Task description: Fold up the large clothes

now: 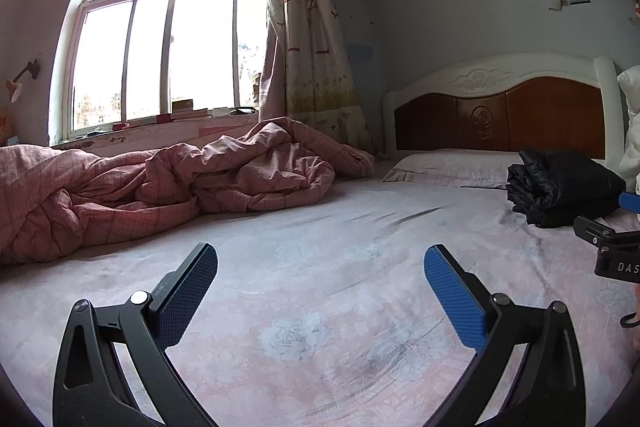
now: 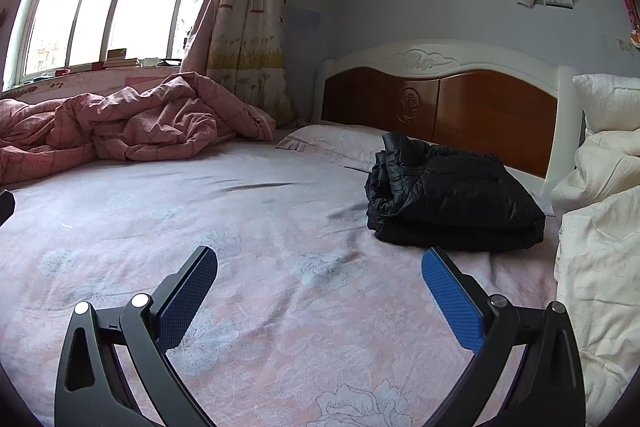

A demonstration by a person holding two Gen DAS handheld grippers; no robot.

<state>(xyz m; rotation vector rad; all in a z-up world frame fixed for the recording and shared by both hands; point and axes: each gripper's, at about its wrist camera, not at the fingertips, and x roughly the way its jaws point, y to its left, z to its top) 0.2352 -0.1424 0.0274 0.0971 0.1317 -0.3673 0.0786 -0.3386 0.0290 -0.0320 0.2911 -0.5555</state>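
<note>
Bedroom, floral bed sheet below. Left view: left tool spread wide, empty; black jacket bundled at 2 o'clock. Right view: right tool wide, empty; jacket at 1 o'clock. Seemingly folded; next, probably reach for another garment.

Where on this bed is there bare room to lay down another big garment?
The widest free patch is the floral sheet between the crumpled pink quilt by the window and the folded black jacket near the headboard. It is crowded on the right, where the jacket sits close to the white bedding.
</note>
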